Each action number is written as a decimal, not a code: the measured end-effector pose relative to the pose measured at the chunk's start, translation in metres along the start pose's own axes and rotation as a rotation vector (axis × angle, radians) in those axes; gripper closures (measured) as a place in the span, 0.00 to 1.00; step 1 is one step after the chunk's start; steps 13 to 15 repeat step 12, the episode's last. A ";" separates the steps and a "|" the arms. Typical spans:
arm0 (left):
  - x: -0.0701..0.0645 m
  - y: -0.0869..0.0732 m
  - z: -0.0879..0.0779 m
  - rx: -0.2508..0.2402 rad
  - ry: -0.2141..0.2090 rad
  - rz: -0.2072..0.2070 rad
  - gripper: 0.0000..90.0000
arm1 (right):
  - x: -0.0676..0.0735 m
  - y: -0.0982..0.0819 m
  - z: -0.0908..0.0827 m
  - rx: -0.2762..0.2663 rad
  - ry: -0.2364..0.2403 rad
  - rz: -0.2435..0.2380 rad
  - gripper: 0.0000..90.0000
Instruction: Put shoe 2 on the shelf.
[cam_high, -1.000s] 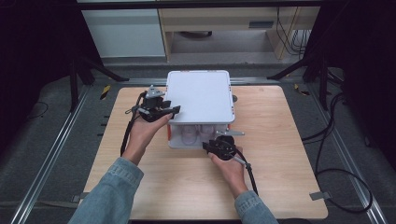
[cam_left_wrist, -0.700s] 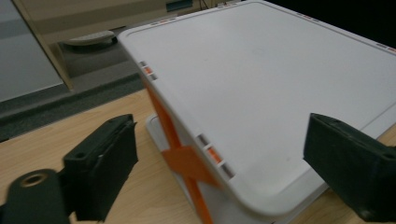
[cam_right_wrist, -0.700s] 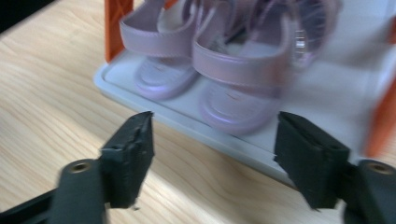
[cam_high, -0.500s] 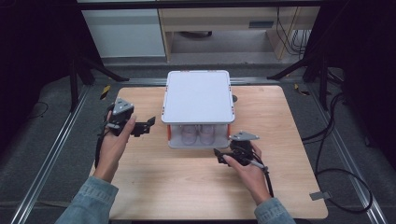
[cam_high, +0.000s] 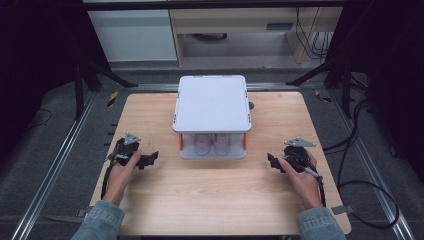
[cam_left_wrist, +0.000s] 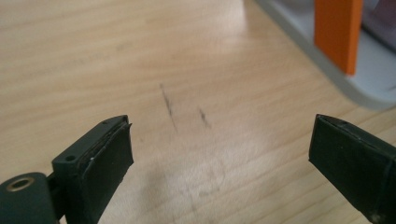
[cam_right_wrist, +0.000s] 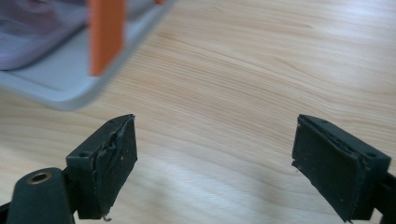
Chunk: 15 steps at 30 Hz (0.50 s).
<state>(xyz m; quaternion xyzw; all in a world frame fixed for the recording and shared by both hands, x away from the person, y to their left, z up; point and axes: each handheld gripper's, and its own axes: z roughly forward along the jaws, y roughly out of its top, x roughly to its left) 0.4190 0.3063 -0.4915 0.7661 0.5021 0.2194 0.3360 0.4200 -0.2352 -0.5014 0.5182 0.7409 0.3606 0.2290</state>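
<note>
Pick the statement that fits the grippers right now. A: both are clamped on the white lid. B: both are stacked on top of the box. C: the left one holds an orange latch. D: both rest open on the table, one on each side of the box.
D: the left gripper and right gripper lie on the wooden table either side of the lidded storage box, fingers spread with nothing between them.

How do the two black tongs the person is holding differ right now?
The left tongs rest at the table's left side and point right toward the white-lidded box; the right tongs sit at the right side and point left toward it. Both are open, hold nothing and lie clear of the box, above bare wooden table.
</note>
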 end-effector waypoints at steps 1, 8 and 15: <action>0.000 -0.004 0.002 0.006 0.001 0.000 0.06 | 0.000 0.000 0.000 0.000 0.000 0.000 0.16; -0.003 -0.020 0.012 0.043 -0.011 0.032 0.03 | -0.008 -0.007 0.016 0.053 -0.044 0.020 0.15; -0.003 -0.020 0.013 0.048 -0.019 0.033 0.02 | -0.006 -0.006 0.016 0.062 -0.056 0.003 0.14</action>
